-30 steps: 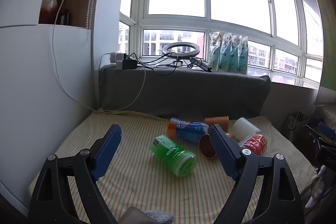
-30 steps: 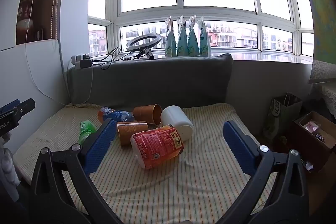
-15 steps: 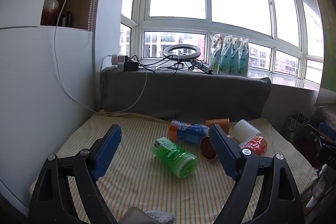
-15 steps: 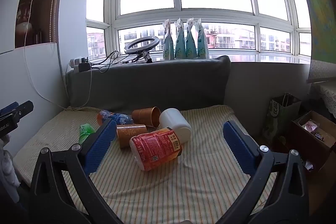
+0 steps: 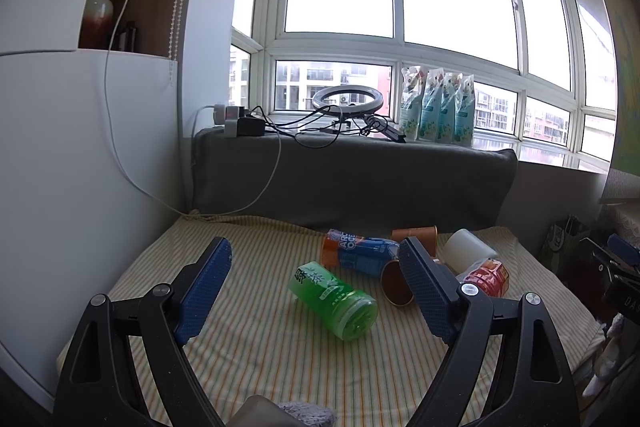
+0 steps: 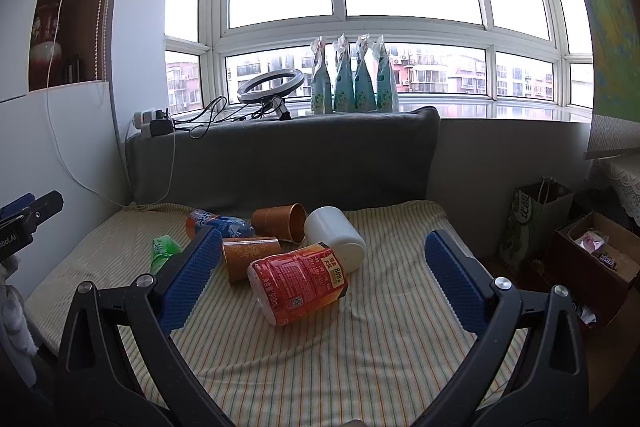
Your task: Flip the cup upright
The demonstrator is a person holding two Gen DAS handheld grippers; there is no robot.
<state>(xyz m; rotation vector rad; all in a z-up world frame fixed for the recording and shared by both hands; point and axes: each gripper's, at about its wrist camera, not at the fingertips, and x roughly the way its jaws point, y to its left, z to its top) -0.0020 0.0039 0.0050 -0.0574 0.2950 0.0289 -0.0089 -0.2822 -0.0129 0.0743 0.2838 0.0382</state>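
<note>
Several cups lie on their sides on a striped cloth (image 5: 260,355). A green cup (image 5: 334,295) lies nearest my left gripper (image 5: 316,291), which is open and empty above the cloth. A red cup (image 6: 298,281) lies in front of my right gripper (image 6: 320,279), also open and empty. Behind it lie a white cup (image 6: 336,237), two brown paper cups (image 6: 280,221) (image 6: 250,255) and a blue-orange cup (image 6: 218,223). The green cup (image 6: 162,251) shows partly behind the right gripper's left finger.
A grey padded backrest (image 6: 280,159) stands behind the cloth, with a ring light (image 6: 270,87), cables and several pouches (image 6: 352,79) on the sill. A white wall panel (image 5: 80,167) is at left. A paper bag (image 6: 532,215) and a box (image 6: 596,251) stand at right.
Both grippers have tilted up and drawn back slightly, so the cups sit a little lower and farther in view. Nothing on the cloth has moved.
</note>
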